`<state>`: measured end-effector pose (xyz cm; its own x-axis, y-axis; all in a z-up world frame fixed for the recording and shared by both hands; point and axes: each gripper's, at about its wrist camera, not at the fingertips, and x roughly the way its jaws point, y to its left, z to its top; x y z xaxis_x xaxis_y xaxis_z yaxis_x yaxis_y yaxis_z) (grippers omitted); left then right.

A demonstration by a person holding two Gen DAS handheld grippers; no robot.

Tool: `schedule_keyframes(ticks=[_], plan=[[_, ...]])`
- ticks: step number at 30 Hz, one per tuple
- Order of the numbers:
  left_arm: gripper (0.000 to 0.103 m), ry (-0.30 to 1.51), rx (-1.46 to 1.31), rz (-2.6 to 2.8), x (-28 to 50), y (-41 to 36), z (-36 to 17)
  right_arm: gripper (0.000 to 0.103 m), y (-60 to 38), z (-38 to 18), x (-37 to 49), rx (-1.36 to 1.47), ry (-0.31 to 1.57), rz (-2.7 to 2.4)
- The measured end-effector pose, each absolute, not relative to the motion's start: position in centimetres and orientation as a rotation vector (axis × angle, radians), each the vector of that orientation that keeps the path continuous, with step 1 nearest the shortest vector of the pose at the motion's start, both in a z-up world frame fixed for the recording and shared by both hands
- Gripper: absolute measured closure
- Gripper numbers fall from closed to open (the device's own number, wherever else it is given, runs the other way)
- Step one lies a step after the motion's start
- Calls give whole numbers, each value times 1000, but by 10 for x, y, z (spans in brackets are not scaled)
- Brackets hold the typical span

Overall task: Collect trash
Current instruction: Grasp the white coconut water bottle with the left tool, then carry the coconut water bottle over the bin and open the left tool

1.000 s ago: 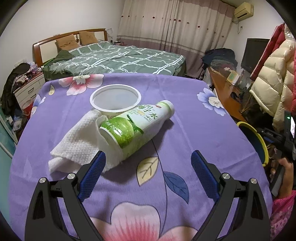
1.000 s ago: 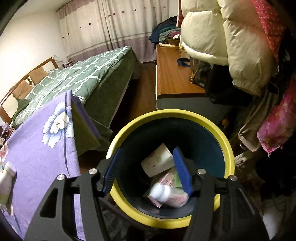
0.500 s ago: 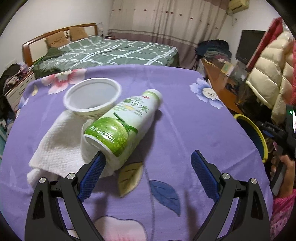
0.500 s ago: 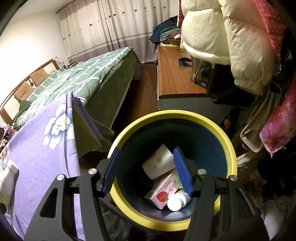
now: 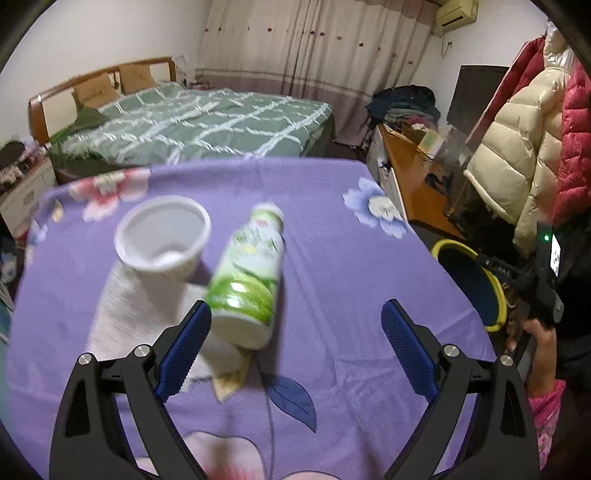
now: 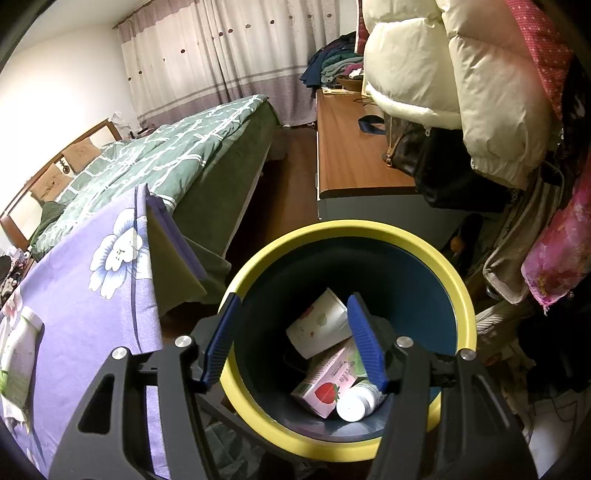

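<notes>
The left hand-held gripper (image 5: 296, 341) stood released, its left pad beside the green bottle (image 5: 248, 277) lying mid-frame on the desk (image 5: 351, 266); a nudge could have rolled it away. The right hand-held gripper (image 6: 291, 341) hung released, empty, over the bin (image 6: 345, 230).

Purple floral tablecloth (image 5: 332, 258) up front, bed with a green checked quilt (image 5: 207, 125) right behind it. Striped curtains (image 5: 314, 55) across the back wall, AC unit (image 5: 456, 14) up top. Puffy cream coat (image 6: 443, 85) (huge) hanging over a wooden desk (image 6: 351, 155).
</notes>
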<state>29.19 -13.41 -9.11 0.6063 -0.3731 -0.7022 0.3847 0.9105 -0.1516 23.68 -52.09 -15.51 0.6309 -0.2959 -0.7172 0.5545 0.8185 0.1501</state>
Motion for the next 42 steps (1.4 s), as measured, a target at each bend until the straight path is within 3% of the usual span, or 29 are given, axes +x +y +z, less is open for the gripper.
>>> schedule_keyframes(ticks=[6, 16, 19, 23, 36, 42], plan=[[12, 834, 101, -421, 328, -152, -90, 46, -521, -155, 237, 377, 741, -499], [25, 982, 178, -367, 380, -173, -132, 46, -517, -158, 243, 378, 746, -492], [30, 998, 190, -364, 386, -176, -140, 46, -516, -159, 245, 377, 747, -489], [52, 1042, 188, -347, 396, -177, -150, 46, -517, -161, 247, 379, 746, -484], [52, 950, 181, -405, 358, -192, -116, 46, -520, -145, 221, 398, 692, -464], [52, 905, 217, -506, 327, -235, -92, 46, -528, -132, 189, 409, 656, -466]])
